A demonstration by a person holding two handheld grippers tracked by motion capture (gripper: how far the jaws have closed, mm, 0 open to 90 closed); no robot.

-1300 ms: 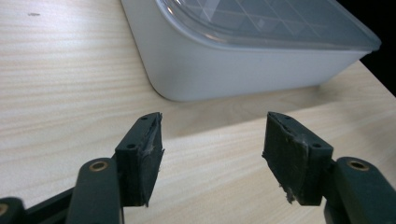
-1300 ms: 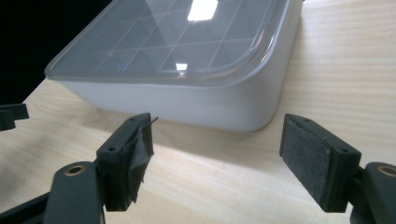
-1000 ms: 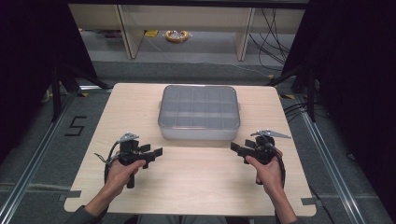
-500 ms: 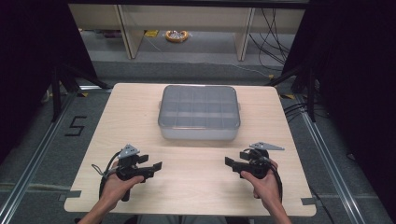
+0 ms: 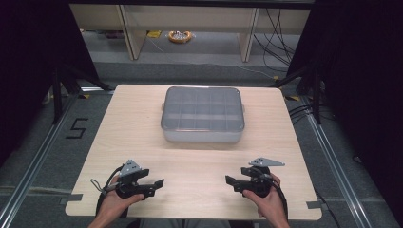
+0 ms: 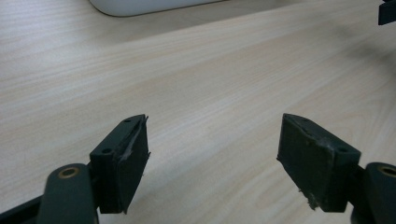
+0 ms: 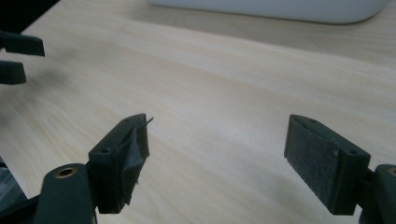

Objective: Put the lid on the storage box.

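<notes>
High view: left gripper (image 5: pixel 151 183) and right gripper (image 5: pixel 235 182), jaws apart and empty, lidded compartment box (image 5: pixel 203 114) ahead between them; approach presumably pending.

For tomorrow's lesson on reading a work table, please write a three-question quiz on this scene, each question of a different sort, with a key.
1. True or false: the left hand-held gripper touches the box.
2. The box's lid is: A) on B) off C) leaning on the table.
3. Fill in: the jaws of the right hand-held gripper stand ____.

Key: 1 false, it is apart, near the table's front edge; 2 A; 3 open.
</notes>
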